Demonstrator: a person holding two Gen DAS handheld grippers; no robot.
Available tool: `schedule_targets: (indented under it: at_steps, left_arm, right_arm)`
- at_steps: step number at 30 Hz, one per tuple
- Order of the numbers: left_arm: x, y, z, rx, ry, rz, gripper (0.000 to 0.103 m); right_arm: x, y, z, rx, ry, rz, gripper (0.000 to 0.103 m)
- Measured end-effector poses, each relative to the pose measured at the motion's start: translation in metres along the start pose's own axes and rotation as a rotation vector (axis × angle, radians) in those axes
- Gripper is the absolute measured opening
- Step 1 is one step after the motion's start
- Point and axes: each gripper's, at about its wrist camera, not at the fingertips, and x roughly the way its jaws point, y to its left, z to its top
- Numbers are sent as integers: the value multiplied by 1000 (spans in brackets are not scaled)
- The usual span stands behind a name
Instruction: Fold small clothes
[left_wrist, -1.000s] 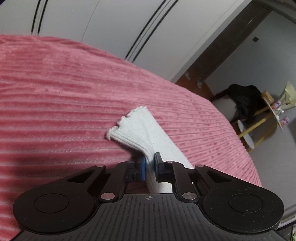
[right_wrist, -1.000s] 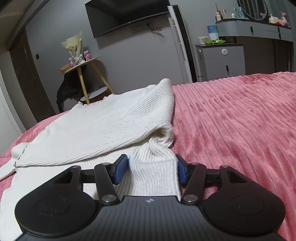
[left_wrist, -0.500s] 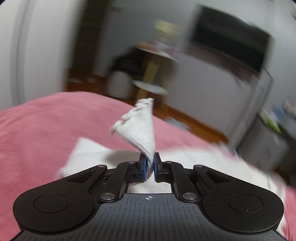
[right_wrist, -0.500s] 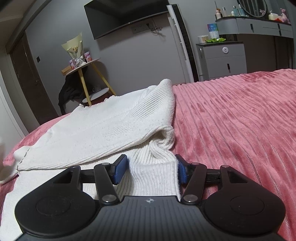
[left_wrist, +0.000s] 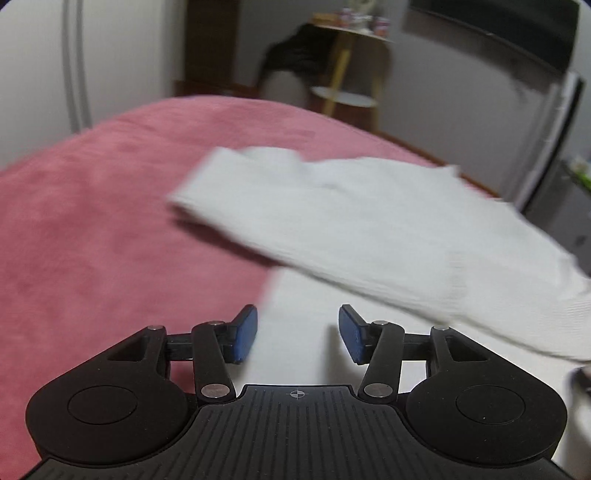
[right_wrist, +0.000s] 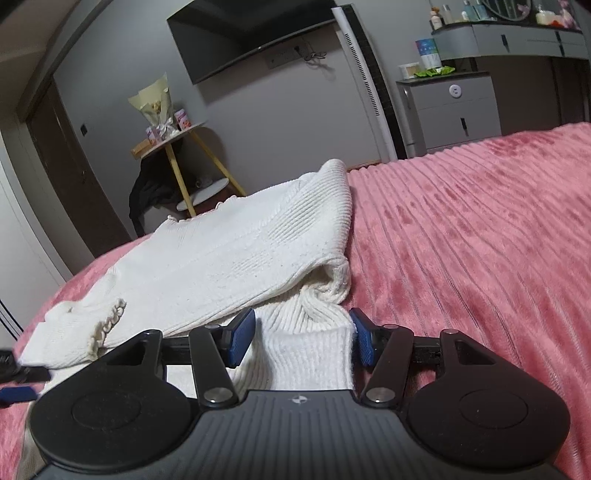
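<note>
Pink ribbed bedspread (right_wrist: 480, 240) fills the scene, plush and striped, with the white knit sweater (right_wrist: 229, 258) spread across it. Left wrist view is smeared by blur, so the sweater (left_wrist: 369, 229) reads only as a pale folded band, its right end cut off by the frame. Sharper from the right: ribbed knit, a scalloped cuff lying on the folded sleeve, one corner bunched just ahead of the right gripper (right_wrist: 302, 338). That gripper sits low on the sweater, blue pads spread wide either side of a ribbed fold, not pinching it. Left gripper (left_wrist: 297, 334) hovers over the sweater's near edge, jaws wide, nothing between them.
</note>
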Motion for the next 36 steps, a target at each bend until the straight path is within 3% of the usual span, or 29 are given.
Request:
schedule_targets:
  at_steps: [3,6,11,13,16,19,22,25,28,32,36]
  left_arm:
    - [5,23,7,-41,5,60,60]
    - [13,41,7,-110,33,55,62]
    - [20,48,4,-117,47,65,64]
    - [27,49,5,-128,58,55,65]
    - [28,48,4,-116,56,58,67]
    - [29,49,4,-129,60,48,68]
    - [29,51,5,-145,61,39,69]
    - [27,51,4,-154,58,41,70]
    - [25,47,2,-143,53,52,70]
    - [24,44,0,-127,43,68,71]
    - [26,41,-3,-106,40,82,72]
  right_arm:
    - [-8,13,5,-25,8,14,55]
    - [-13,33,9,-45,24,60,55]
    - [-7,76,8,-150,76,102,55]
    - [-4,90,10,-209,94,51,55]
    - [-3,95,21,-201,123,-29,55]
    - [-14,87,27,-192,103,-83,55]
    - [-22,67,27,-218,129,-207,55]
    - [-34,37,28,-90,142,-186,55]
    - [-35,32,29,-3,140,-115,55]
    - [-14,62,20,-177,109,-147,55]
    - [7,68,22,-230,101,-194,53]
